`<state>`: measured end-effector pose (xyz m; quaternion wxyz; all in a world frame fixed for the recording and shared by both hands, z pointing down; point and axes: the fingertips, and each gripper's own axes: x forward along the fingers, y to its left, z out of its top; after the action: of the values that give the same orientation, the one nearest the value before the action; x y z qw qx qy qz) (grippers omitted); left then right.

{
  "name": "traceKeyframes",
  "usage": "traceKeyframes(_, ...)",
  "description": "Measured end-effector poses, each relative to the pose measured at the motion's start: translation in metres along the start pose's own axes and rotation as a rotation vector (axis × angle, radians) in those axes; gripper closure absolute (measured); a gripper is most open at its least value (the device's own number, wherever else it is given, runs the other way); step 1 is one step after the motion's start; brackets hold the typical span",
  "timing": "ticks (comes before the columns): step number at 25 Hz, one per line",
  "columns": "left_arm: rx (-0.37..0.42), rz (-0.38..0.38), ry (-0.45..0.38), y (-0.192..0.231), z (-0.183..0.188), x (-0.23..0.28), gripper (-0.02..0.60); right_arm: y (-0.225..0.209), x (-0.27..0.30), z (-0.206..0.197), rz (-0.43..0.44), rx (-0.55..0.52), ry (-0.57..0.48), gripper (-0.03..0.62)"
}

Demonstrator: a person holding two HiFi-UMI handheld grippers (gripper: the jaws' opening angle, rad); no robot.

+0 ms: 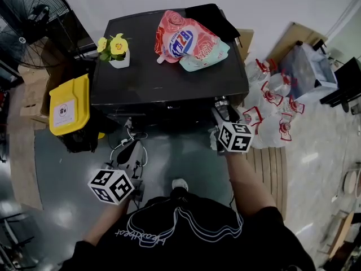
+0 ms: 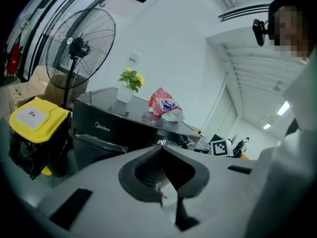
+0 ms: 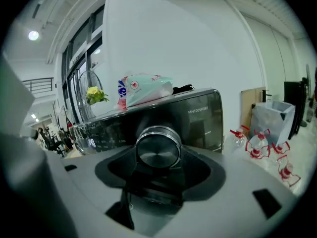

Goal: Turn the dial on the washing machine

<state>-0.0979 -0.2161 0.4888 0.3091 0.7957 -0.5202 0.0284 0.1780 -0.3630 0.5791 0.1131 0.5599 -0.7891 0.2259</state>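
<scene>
The black washing machine (image 1: 169, 75) stands in front of me, and its glossy front (image 3: 198, 118) fills the right gripper view. A round silver dial (image 3: 158, 148) sticks out of that front, and my right gripper (image 3: 158, 157) is shut on it, a dark pad touching each side. In the head view the right gripper (image 1: 220, 109) reaches under the machine's front right edge, which hides the dial. My left gripper (image 1: 131, 151) hangs low at the front left, away from the machine (image 2: 106, 128). Its jaws (image 2: 161, 148) are shut with nothing between them.
On the washer top sit a potted yellow flower (image 1: 117, 51), a pink detergent bag (image 1: 189, 41) and a black cloth (image 1: 211, 18). A yellow-lidded bin (image 1: 69, 105) and a standing fan (image 1: 31, 24) are at the left. Several water bottles (image 1: 271, 112) crowd the right. Cables (image 1: 127, 141) lie on the floor.
</scene>
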Motion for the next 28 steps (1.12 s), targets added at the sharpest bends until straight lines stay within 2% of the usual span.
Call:
traceKeyframes(4, 0.000, 0.004, -0.012, 0.001, 0.003, -0.003, 0.577, -0.001, -0.001, -0.001, 0.052, 0.157, -0.012, 0.312)
traceKeyframes(9, -0.010, 0.015, -0.016, 0.004, 0.001, -0.007, 0.577, -0.002, 0.000, -0.001, 0.069, 0.194, -0.008, 0.312)
traceKeyframes(19, -0.011, 0.019, -0.023, 0.007, 0.002, -0.007, 0.577, -0.003, 0.000, -0.003, 0.125, 0.356, -0.007, 0.312)
traceKeyframes(28, -0.012, 0.016, -0.023, 0.006, -0.001, -0.010, 0.577, -0.001, -0.001, -0.003, 0.227, 0.662, -0.032, 0.312)
